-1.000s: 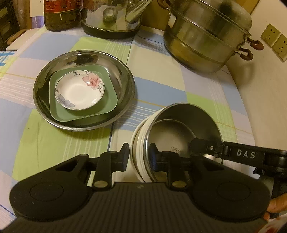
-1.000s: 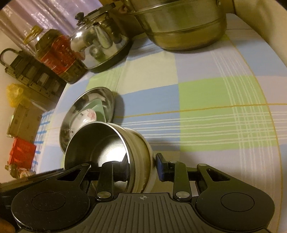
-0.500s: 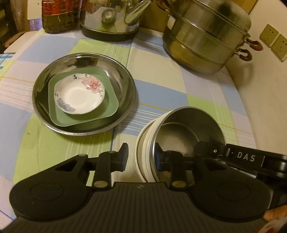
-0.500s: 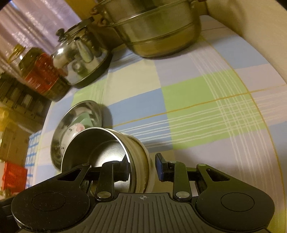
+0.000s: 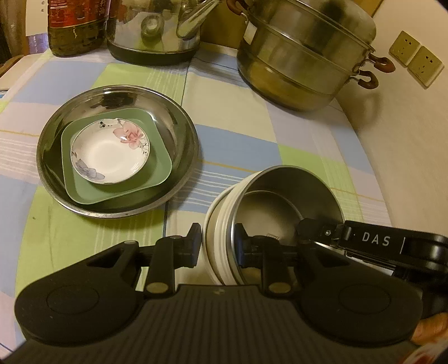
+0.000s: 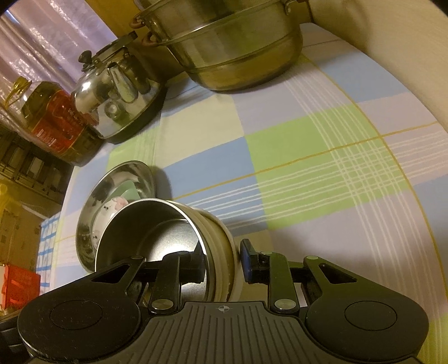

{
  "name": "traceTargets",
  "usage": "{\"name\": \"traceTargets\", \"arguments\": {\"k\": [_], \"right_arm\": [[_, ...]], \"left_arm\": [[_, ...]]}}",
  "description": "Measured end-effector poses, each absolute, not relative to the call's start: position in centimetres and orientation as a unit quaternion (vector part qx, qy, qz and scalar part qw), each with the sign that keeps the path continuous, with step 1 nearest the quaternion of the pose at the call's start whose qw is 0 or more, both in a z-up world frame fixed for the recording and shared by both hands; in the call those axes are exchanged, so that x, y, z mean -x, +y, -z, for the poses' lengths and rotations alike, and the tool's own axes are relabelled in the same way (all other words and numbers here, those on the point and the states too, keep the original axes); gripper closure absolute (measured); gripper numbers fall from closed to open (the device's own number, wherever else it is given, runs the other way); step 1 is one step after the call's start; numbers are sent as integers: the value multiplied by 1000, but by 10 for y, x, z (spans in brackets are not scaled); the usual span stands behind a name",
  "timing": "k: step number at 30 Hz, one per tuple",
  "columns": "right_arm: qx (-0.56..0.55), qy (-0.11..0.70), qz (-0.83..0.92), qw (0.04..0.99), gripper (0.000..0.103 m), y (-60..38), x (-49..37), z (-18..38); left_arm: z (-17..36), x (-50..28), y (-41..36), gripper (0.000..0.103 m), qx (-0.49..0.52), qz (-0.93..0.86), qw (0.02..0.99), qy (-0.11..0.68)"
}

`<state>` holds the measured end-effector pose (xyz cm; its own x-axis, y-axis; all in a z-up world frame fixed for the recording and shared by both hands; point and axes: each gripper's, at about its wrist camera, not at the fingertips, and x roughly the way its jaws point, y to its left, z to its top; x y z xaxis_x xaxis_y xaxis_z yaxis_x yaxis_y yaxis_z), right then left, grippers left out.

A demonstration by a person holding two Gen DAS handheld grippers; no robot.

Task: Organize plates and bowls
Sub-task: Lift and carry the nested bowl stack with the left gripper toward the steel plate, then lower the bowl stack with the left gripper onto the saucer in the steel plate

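We have both tools on the bowl stack [image 5: 280, 201] now, near the front of the checked worktop [image 5: 238, 140]. Our left hand-held gripper [image 5: 217, 246] straddles the near wall, one finger outside the white bowl's ribbed side [image 5: 217, 224], the other inside the steel bowl [image 5: 291, 182] nested in it; we can't tell whether the pads actually press. Our right hand-held gripper [image 6: 222, 263] straddles the opposite wall the same way, its outer pad [image 6: 247, 260] apart from the white side. The stack tilts. Just beside it sits the steel plate [image 5: 179, 123], carrying the green square dish [image 5: 159, 165] with the flowered saucer [image 5: 112, 151] on top. At the back stand a steamer pot [image 5: 302, 53], a kettle [image 5: 154, 33] and an oil bottle [image 5: 75, 25].
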<state>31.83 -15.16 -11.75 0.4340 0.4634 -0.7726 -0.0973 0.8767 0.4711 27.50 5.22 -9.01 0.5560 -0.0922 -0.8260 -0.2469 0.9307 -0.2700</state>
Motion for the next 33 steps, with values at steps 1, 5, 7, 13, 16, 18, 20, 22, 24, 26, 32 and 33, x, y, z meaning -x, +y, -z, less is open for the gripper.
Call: {"name": "traceTargets", "arguments": {"k": [1, 5, 7, 13, 16, 18, 20, 22, 24, 26, 32, 33], "right_arm": [[-182, 504, -168, 827, 78, -152, -318, 117], [-183, 508, -162, 826, 78, -152, -315, 117], [-183, 511, -160, 825, 78, -151, -314, 116], [-183, 515, -164, 821, 79, -145, -313, 103], [-179, 514, -172, 821, 78, -134, -316, 92], [-176, 513, -180, 821, 78, -124, -322, 85], [-170, 511, -192, 821, 78, -111, -328, 79], [-168, 509, -203, 819, 78, -98, -337, 73], [-165, 508, -216, 817, 78, -83, -347, 69], [-160, 509, -227, 815, 78, -68, -357, 66], [-146, 521, -252, 802, 78, -22, -386, 67], [-145, 524, -255, 800, 78, -17, -389, 69]], "left_arm": [[90, -275, 52, 81, 181, -43, 863, 469], [90, -274, 54, 81, 182, -38, 862, 472], [88, -273, 56, 81, 181, -36, 862, 473], [72, -270, 66, 81, 183, -38, 868, 460], [63, -269, 78, 81, 184, -45, 872, 451], [58, -270, 89, 81, 187, -53, 874, 445], [53, -272, 99, 81, 188, -62, 876, 439], [47, -275, 111, 81, 189, -73, 879, 432], [44, -279, 124, 81, 192, -84, 879, 428], [41, -283, 138, 81, 198, -95, 878, 425], [45, -295, 175, 81, 213, -121, 871, 425], [47, -296, 180, 81, 214, -124, 871, 425]]}}
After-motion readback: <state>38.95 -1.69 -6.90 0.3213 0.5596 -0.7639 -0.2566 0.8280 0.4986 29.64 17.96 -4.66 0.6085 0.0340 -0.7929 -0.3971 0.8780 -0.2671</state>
